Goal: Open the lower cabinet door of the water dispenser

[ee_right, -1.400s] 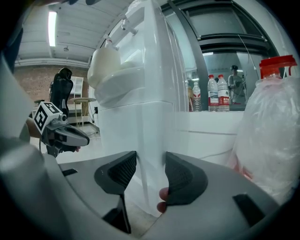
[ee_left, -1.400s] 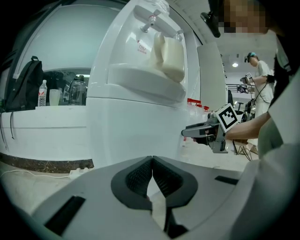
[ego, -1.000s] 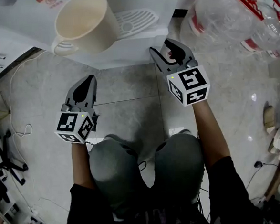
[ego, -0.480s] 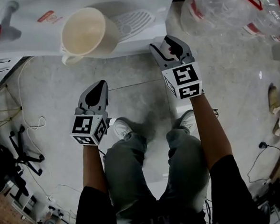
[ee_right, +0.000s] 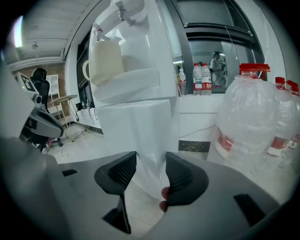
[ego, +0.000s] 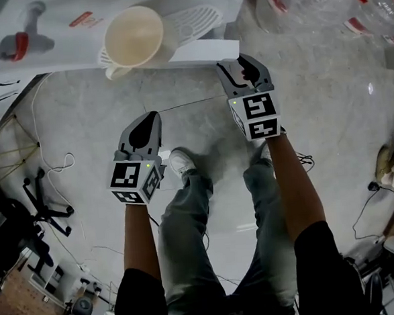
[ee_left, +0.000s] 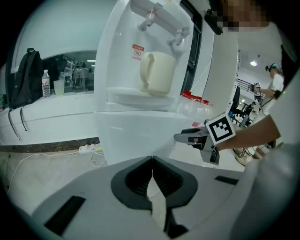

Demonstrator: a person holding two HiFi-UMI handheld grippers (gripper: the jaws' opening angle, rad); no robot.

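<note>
Left gripper (ego: 148, 120): jaws clenched together, empty, at 10 o'clock from knees. Water dispenser (ee_left: 136, 93) at 12 o'clock; cream cup (ee_left: 157, 72) on drip shelf. Lower cabinet door (ee_right: 136, 131) just below shelf, appears closed. Door likely light, stiff, glossy plastic, so slippery; best hooked at side edge (no handle visible). Red-white sticker (ee_left: 138, 51) above cup: unreadable. Right gripper (ee_right: 151, 164): jaws released, apart, door's corner edge just ahead, nothing pinched. Bagged bottles (ee_right: 255, 112) at 3 o'clock, red labels illegible.
</note>
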